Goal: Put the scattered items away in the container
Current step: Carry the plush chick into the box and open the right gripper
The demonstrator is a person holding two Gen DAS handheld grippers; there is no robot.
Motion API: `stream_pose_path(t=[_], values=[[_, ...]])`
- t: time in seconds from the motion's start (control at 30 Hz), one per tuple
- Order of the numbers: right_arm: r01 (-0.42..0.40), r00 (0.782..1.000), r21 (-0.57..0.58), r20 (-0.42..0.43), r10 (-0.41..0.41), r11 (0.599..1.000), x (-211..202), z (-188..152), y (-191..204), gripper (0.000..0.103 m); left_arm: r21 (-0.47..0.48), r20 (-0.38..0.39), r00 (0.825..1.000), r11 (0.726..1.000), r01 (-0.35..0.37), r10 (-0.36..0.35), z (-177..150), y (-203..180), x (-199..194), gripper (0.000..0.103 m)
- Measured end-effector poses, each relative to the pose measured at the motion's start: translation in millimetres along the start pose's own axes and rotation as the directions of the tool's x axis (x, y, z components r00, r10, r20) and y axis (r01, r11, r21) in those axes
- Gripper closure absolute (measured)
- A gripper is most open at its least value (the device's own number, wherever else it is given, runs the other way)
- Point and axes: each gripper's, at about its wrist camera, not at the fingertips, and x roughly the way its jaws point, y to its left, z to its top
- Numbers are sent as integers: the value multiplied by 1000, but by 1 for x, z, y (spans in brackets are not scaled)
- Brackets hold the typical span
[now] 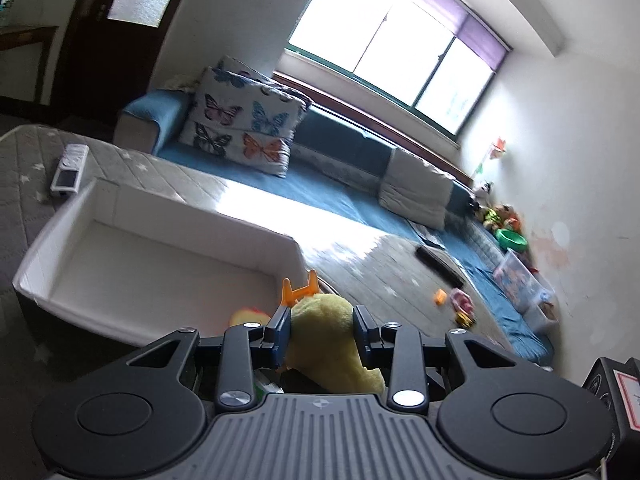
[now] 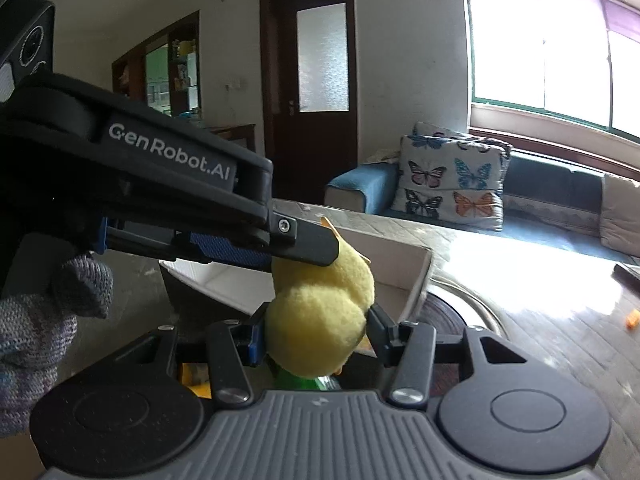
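Item 1: yellow plush [image 1: 326, 336], clamped by my left hand-held gripper [image 1: 322, 330] and gripped too by my right hand-held gripper [image 2: 316, 334], hanging beside the near wall of the white box [image 1: 160, 216]. I judged it best to carry it over the rim, then loosen both grips together. Surface: grey quilted mat [image 1: 132, 160] with a remote [image 1: 69, 168]. Room: blue sofa [image 1: 340, 184], butterfly cushion [image 1: 240, 120], bright window [image 1: 396, 44].

Place: I am in a home living room.
Evidence: blue sofa [image 1: 328, 184] with butterfly cushions [image 1: 244, 120], big window [image 1: 400, 48], wooden door [image 2: 312, 80], toys [image 1: 500, 220] along the wall.
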Motion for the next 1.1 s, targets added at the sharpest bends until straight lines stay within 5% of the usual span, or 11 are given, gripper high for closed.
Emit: stream_pose_path(t=[0.63,1.1], values=[[-96,986,13,-136,97,995,125,24,4,53,-130,-63,994,987,-97,90,42,89,70,67],[-95,982,6,-163,95,995,138,17,9,53,-128,-117,984,980,-150,135,30,103,89,70]])
